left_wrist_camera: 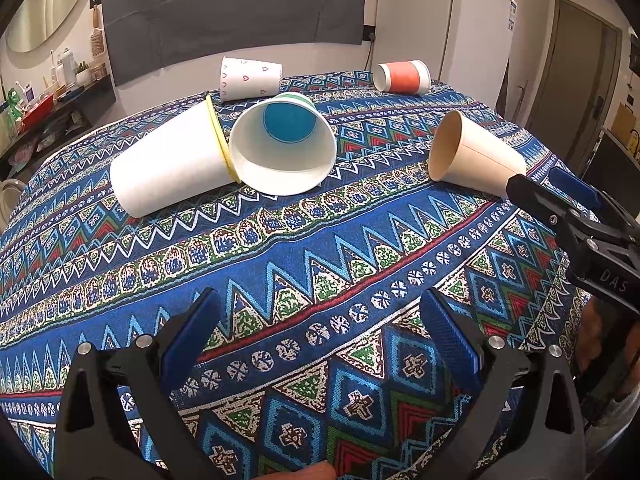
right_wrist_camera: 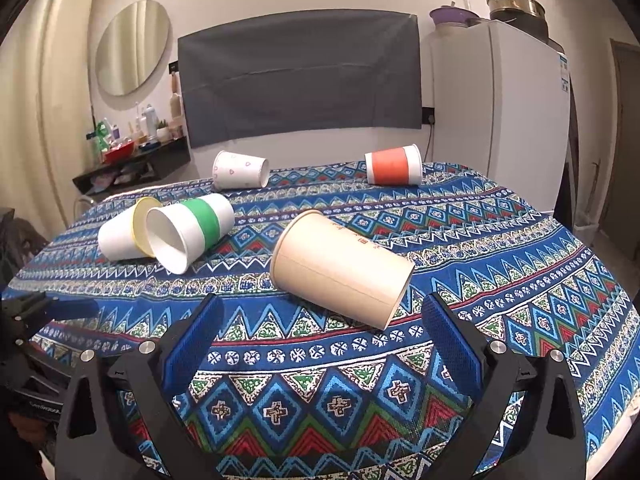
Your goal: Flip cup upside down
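Five paper cups lie on their sides on a table with a blue patterned tablecloth (right_wrist_camera: 500, 248).

The right gripper (right_wrist_camera: 320, 316) is low over the near part of the table and points at the tan paper cup (right_wrist_camera: 340, 268). Its two blue pads (right_wrist_camera: 188, 344) are spread wide apart and hold nothing. The tan cup lies just past the pads, with its bottom end near the right pad and its mouth turned away to the left. The pads do not touch it.

In the left wrist view, the left gripper (left_wrist_camera: 320, 316) also sits low over the near part of the cloth. Its blue pads (left_wrist_camera: 192, 340) are wide apart too, with only cloth between them. The cups are well apart from it. The right gripper (left_wrist_camera: 560, 196) comes in from the right side, with one black finger right by the bottom end of the tan paper cup (left_wrist_camera: 476, 152).

In the middle of the table, a green-banded cup (right_wrist_camera: 188, 232) touches a white cup with a yellow rim (right_wrist_camera: 120, 236). At the far edge lie a white cup with little hearts (right_wrist_camera: 240, 170) and an orange-banded cup (right_wrist_camera: 394, 166), well apart from each other.
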The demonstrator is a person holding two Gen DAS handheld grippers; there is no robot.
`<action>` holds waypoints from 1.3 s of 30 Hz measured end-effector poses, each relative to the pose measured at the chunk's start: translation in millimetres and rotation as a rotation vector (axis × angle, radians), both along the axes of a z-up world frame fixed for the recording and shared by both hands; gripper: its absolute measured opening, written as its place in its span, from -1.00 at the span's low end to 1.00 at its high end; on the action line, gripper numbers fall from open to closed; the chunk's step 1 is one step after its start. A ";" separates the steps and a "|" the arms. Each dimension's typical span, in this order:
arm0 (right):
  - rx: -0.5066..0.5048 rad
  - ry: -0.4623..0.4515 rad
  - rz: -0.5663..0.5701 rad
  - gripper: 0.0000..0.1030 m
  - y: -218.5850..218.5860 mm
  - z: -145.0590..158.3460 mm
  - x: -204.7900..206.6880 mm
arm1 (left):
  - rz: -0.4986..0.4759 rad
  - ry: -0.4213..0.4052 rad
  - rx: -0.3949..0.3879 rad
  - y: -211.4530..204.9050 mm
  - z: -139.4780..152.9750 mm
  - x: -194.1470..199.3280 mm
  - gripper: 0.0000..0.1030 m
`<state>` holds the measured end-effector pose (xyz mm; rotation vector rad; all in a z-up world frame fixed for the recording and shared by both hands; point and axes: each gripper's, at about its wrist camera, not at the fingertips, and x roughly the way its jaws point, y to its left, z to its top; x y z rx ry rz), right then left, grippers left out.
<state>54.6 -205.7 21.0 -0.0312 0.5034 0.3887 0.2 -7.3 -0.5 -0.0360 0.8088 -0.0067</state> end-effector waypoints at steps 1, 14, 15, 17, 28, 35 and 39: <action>0.000 0.002 0.000 0.84 0.3 -0.2 0.2 | -0.001 0.000 -0.001 0.4 -0.2 -0.1 0.89; -0.001 0.008 -0.002 0.84 1.0 -0.9 2.1 | -0.005 -0.001 0.001 -3.4 -2.1 -1.0 0.89; -0.001 0.008 -0.001 0.84 1.1 -1.0 2.1 | -0.005 -0.001 0.001 -3.3 -2.2 -1.2 0.89; 0.000 0.008 -0.001 0.84 0.9 -1.0 1.9 | -0.004 0.000 0.002 -3.0 -2.4 -1.1 0.89; -0.001 0.010 -0.002 0.84 1.4 -1.0 2.1 | 0.000 -0.001 0.008 -3.8 -2.0 -2.4 0.89; -0.004 0.024 0.002 0.84 2.8 -2.7 4.3 | 0.005 0.007 0.009 -2.7 -1.3 -2.5 0.89; 0.001 0.024 0.001 0.84 2.3 -3.1 3.9 | 0.005 0.002 0.009 -1.5 0.1 -2.5 0.89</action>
